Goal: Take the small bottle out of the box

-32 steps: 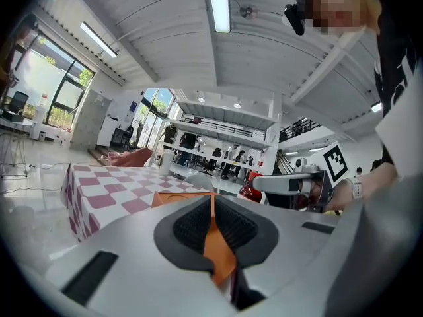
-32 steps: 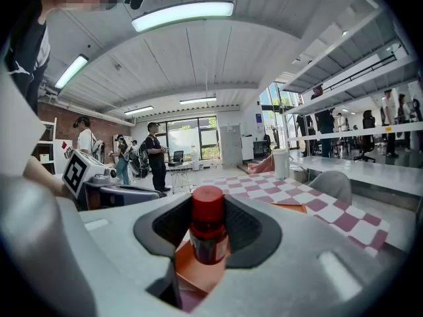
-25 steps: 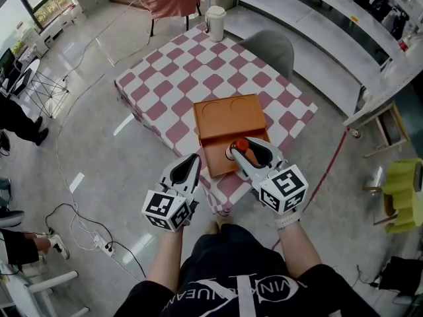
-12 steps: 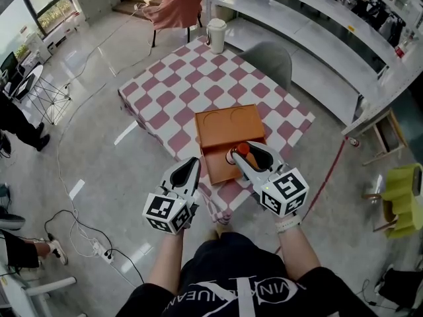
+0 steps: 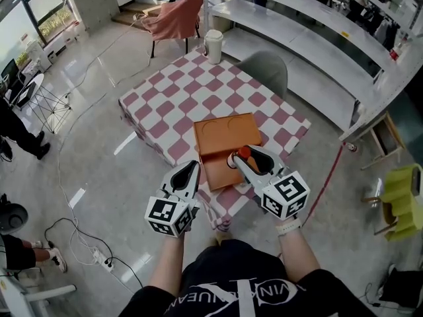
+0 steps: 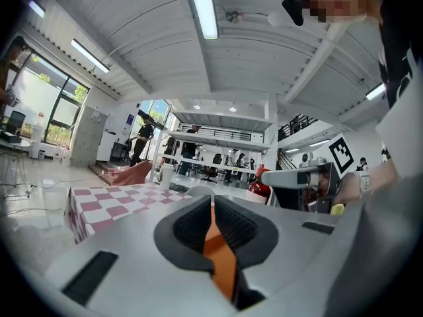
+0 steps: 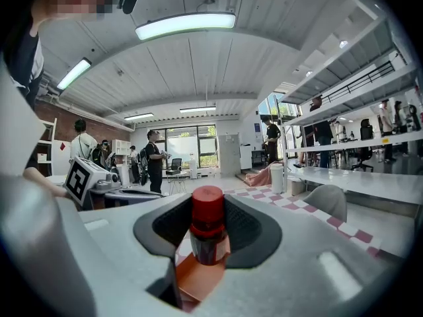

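1. Square table point(image 5: 198, 84) under a pink-and-white checked cloth, on a glossy grey floor point(image 5: 99, 131). The room is a large open hall – white shelving point(image 5: 310, 18) runs along the far side.
2. Orange box point(image 5: 221, 134) sits open on the near half of the table, lid lying flat behind the tray.
3. Right gripper point(image 5: 246, 158) is over the box tray, pads pinching the small bottle point(image 5: 243, 152) – red cap up, dark body. Can't tell if its base touches the tray.
4. Left gripper point(image 5: 189, 169) is beside the box's left edge at the table's near corner, pads pressed together, nothing held.
5. Around:
   - white cup point(image 5: 213, 45) on the far corner of the table
   - grey chair point(image 5: 268, 65) at the table's far right side
   - pink-draped chair point(image 5: 177, 12) beyond the table
   - yellow-green chair point(image 5: 404, 193) well apart on the right
   - cables and a power strip point(image 5: 102, 243) on the floor to the left
6. Nothing stands between the grippers and the box.
7. Right gripper view only: the bottle point(image 7: 207, 243) upright between the dark pads of the right gripper point(image 7: 207, 223), with orange box below, people standing by far windows point(image 7: 155, 157) and a ceiling light tube point(image 7: 185, 25).
8. Left gripper view only: the left gripper point(image 6: 211, 210) shows just a thin slit between its pads, orange behind it.
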A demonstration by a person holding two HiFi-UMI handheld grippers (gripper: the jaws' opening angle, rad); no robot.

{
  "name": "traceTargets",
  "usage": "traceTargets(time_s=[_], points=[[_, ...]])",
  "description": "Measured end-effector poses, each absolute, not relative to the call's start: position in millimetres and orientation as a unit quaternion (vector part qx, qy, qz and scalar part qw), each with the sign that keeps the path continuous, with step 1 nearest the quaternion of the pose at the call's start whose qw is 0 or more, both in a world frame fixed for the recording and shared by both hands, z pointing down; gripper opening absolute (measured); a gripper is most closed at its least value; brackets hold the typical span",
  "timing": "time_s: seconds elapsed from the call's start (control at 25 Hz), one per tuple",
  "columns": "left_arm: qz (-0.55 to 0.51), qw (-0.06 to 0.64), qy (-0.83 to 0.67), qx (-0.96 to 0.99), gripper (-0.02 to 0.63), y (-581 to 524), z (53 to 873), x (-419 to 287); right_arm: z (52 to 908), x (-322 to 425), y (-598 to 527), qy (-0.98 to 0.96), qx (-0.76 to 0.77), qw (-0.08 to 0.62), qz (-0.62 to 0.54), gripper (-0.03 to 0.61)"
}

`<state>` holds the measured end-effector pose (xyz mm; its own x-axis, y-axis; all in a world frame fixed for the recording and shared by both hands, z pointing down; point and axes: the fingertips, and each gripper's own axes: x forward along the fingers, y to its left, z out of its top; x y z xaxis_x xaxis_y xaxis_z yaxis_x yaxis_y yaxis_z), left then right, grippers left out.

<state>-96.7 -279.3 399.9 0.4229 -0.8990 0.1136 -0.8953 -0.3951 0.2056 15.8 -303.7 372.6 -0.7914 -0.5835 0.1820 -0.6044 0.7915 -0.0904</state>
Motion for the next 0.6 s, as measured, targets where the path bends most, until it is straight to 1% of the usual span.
traceTargets(time_s=[0.6], points=[[-0.026,0.089,-0.539,0.837,0.021,-285,373,-97,349,27,-305,-0.943,0.324,0.053,0.052,0.144]])
